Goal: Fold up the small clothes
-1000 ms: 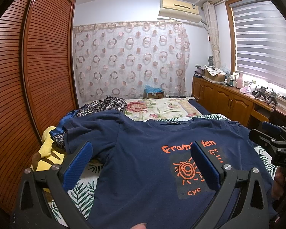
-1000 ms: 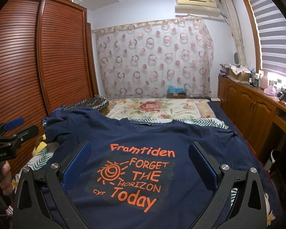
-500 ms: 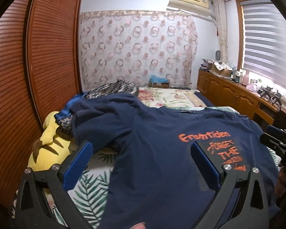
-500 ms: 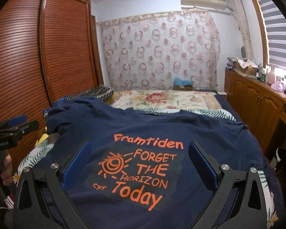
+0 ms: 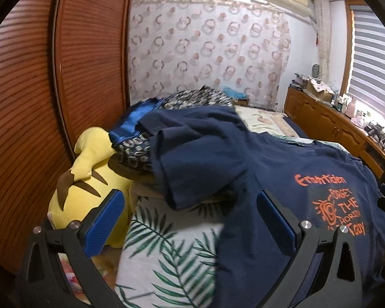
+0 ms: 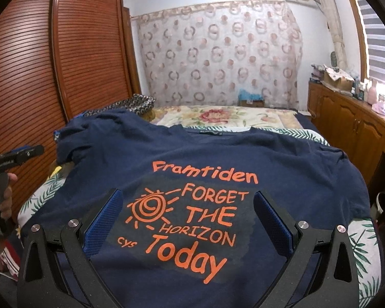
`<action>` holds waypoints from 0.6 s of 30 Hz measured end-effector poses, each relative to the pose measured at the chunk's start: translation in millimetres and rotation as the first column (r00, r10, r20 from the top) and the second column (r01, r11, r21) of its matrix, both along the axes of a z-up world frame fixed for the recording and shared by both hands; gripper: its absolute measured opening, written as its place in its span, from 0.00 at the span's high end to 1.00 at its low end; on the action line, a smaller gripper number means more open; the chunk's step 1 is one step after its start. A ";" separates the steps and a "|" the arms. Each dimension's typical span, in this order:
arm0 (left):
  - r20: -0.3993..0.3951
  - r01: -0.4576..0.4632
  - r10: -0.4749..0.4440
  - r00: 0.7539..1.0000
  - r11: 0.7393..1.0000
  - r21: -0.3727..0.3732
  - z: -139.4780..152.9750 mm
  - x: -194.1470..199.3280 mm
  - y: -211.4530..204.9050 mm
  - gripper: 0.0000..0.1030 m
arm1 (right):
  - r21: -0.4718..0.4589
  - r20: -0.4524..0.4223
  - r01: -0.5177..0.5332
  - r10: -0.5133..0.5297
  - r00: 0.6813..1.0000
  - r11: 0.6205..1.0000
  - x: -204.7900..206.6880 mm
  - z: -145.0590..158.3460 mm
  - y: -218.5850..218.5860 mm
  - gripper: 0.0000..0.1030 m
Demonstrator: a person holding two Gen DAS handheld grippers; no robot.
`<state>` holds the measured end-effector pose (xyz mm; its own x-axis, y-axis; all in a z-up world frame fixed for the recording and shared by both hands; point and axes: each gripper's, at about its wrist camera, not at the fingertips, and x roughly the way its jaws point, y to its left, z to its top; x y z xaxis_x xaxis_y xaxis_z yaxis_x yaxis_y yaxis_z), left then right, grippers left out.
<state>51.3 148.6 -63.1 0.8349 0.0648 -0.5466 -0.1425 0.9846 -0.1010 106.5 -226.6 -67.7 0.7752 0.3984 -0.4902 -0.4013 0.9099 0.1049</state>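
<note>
A navy T-shirt (image 6: pixel 218 154) with orange lettering lies spread print-up on the bed. My right gripper (image 6: pixel 187 220) hovers open over the print near the hem, nothing between its blue pads (image 6: pixel 102 220). In the left wrist view, the same T-shirt (image 5: pixel 218 154) has its left sleeve (image 5: pixel 177 174) rumpled over a pile of clothes. My left gripper (image 5: pixel 190 220) is open and empty, above the shirt's left edge and the leaf-print sheet (image 5: pixel 161 251). From the right wrist view, the left gripper (image 6: pixel 36 151) shows at the far left, held by a hand (image 6: pixel 2 192).
A yellow plush toy (image 5: pixel 89 154) lies at the bed's left edge against the slatted wardrobe (image 5: pixel 38 102). Patterned and blue clothes (image 5: pixel 192 100) are heaped behind the sleeve. A floral blanket (image 6: pixel 218 118) covers the far bed. Wooden cabinets (image 6: pixel 351 128) run along the right.
My left gripper has swung left, from over the shirt's print to its left side and sleeve. The right gripper has edged closer to the print. Both stayed open.
</note>
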 end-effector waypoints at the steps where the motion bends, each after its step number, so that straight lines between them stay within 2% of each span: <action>1: -0.012 0.008 -0.008 1.000 1.000 -0.010 -2.4 5.2 4.8 0.00 | -0.006 0.002 -0.003 0.003 1.000 1.000 0.7 -1.1 1.3 0.00; 8: -0.036 0.043 -0.043 0.998 0.999 -0.007 2.7 39.2 21.6 0.07 | -0.059 -0.006 -0.050 0.049 0.999 0.997 12.8 -7.8 17.1 0.00; 11: -0.049 0.065 -0.066 0.997 0.997 -0.033 9.7 57.1 33.3 0.12 | -0.074 -0.006 -0.082 0.082 0.997 0.994 18.1 -7.4 26.0 0.00; 14: -0.051 0.094 -0.097 0.994 0.994 -0.059 13.2 69.9 42.3 0.25 | -0.107 -0.004 -0.100 0.100 0.995 0.989 24.8 -7.6 36.0 0.00; 16: -0.062 0.095 -0.099 0.993 0.993 -0.069 12.3 77.6 48.7 0.41 | -0.110 -0.003 -0.110 0.110 0.994 0.988 26.9 -6.4 41.7 0.00; 18: -0.075 0.101 -0.106 0.992 0.993 -0.064 11.2 82.5 50.4 0.51 | -0.107 0.001 -0.114 0.115 0.993 0.988 26.2 -6.0 44.0 0.00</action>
